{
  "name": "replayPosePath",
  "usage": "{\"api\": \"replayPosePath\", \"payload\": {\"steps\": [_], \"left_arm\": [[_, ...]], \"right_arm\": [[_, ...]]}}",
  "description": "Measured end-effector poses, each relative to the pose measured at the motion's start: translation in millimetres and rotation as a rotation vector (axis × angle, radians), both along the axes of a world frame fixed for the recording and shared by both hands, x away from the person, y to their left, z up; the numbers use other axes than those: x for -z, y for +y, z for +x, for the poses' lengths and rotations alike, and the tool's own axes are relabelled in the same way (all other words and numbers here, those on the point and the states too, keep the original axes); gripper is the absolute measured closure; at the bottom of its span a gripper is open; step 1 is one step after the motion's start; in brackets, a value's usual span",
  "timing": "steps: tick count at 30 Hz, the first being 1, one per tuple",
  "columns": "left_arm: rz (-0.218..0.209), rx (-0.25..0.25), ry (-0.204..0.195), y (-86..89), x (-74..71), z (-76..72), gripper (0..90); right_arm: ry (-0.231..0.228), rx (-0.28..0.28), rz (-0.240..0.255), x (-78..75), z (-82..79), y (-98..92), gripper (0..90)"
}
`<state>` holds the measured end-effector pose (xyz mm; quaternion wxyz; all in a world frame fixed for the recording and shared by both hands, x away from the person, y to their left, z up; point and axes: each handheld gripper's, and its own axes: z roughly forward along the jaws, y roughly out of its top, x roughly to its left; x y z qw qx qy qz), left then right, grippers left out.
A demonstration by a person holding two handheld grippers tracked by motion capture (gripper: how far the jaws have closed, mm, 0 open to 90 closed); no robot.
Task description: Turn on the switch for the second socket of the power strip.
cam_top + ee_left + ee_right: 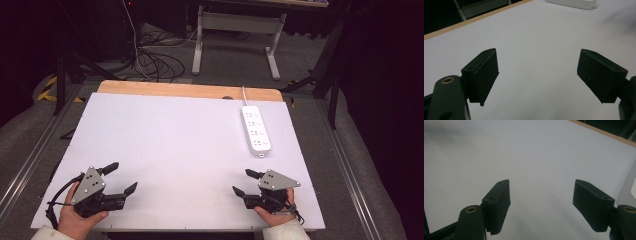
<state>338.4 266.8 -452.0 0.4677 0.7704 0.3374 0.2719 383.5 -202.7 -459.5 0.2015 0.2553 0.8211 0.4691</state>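
The left gripper (122,177) and right gripper (245,182) are held wide apart-jawed and empty over the white table (175,145), near a power strip (255,130).

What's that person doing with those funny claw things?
A person sits at a white table with a gripper in each hand. The left gripper and the right gripper are both open and holding nothing, low over the near edge of the table. A white power strip lies on the far right side, and nothing is touching it. It looks as if nothing has been picked up yet.
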Motion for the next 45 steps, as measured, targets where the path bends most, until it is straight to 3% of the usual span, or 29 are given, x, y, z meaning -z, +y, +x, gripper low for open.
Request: {"api": "replayPosePath", "payload": {"steps": [6,19,29,45], "left_arm": [[-0.036,-0.004,0.019,3.3,-0.7,1.1,18.0],[-0.020,-0.018,0.008,3.2,-0.7,0.7,18.2],[-0.018,-0.027,0.010,3.9,-0.8,0.6,18.3],[-0.013,-0.034,0.013,5.0,-0.8,0.9,18.2]], "right_arm": [[-0.005,0.004,-0.008,-1.4,-1.3,2.0,30.9],[0.009,0.000,-0.027,-7.1,2.8,4.8,35.6],[0.035,-0.017,-0.030,-29.3,8.8,2.5,37.2],[0.011,-0.021,-0.036,-54.2,19.8,3.0,37.8]]}}
